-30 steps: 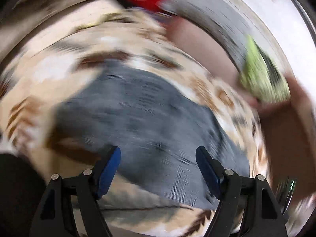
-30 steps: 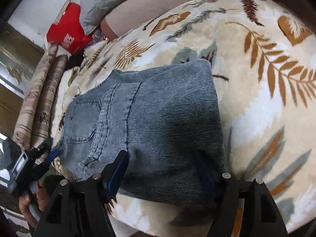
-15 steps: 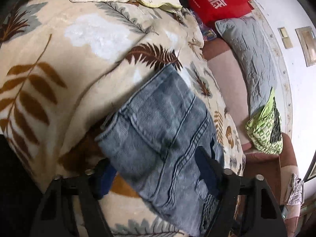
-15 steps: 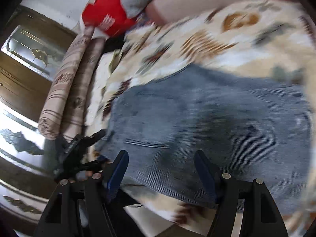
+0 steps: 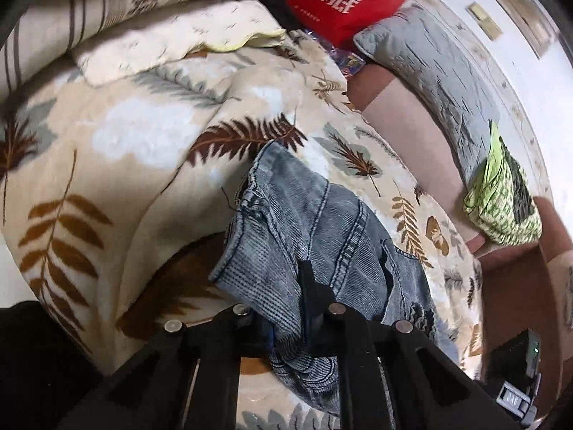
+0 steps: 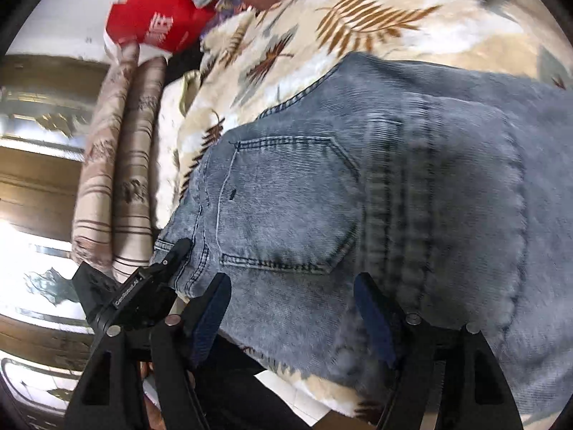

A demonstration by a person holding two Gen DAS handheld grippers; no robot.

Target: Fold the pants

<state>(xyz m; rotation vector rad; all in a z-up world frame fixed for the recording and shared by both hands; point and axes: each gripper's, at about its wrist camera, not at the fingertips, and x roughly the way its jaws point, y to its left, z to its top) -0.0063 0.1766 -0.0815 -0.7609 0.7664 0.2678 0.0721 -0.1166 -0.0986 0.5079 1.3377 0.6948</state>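
Blue denim pants [image 5: 322, 222] lie folded on a leaf-patterned blanket [image 5: 125, 143]. My left gripper [image 5: 297, 286] is at their near waistband edge, its jaws closing with bunched denim pinched between them. The right wrist view shows the same gripper [image 6: 175, 251] clamped on the waistband corner at the pants' [image 6: 358, 197] left side. My right gripper [image 6: 293, 304] hovers open over the near edge of the pants, just below the back pocket [image 6: 286, 208], with nothing gripped between its blue pads [image 6: 211, 308].
A red bag [image 5: 343, 0] and a grey pillow [image 5: 429, 61] lie at the far end of the bed. A green patterned bag [image 5: 501, 200] sits at the right. Rolled striped bedding [image 6: 114, 179] runs along the left. The blanket edge [image 6: 315, 390] drops off close below my right gripper.
My left gripper went from wide open to pinched on the waistband edge. My right gripper swung left across the pants, from the leg part to the back pocket, and stayed open.
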